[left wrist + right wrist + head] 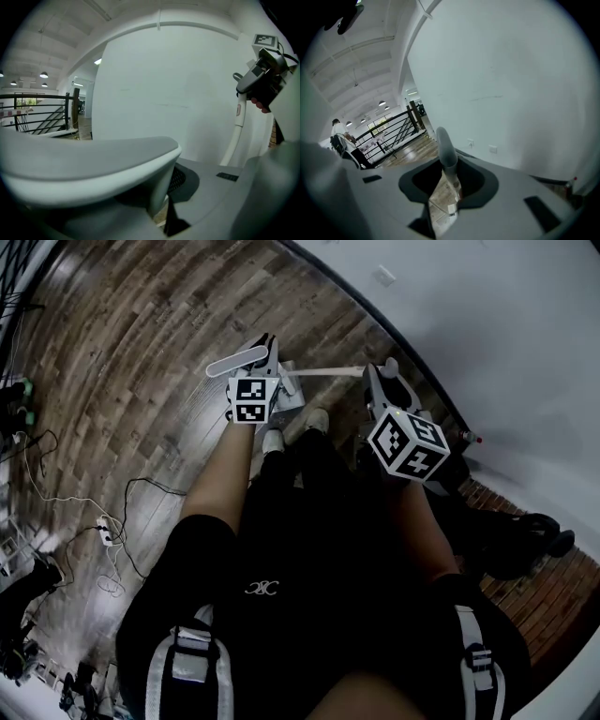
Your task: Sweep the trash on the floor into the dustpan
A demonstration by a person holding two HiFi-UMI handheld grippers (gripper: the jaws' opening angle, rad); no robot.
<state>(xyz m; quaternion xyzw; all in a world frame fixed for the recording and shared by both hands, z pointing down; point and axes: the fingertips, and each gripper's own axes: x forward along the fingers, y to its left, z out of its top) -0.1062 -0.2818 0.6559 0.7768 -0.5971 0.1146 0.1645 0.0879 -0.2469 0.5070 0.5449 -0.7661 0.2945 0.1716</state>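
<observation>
Seen from the head view, I stand on a wooden floor (141, 343) with both grippers held out in front. My left gripper (264, 351) is shut on the wide grey-white dustpan handle (238, 360), which fills the left gripper view (93, 164) across the jaws. The right gripper (384, 381) is shut on the slim white broom handle (328, 370). That handle's grey tip (445, 147) stands up between the jaws of the right gripper (446, 176). The left gripper view also shows the right gripper (262, 77) on the white pole (238, 126). No trash is visible.
A white wall (487, 315) with a dark skirting runs close along the upper right. Cables and a power strip (108, 532) lie on the floor at left. A black railing (42, 112) and a distant person (337, 136) are beyond.
</observation>
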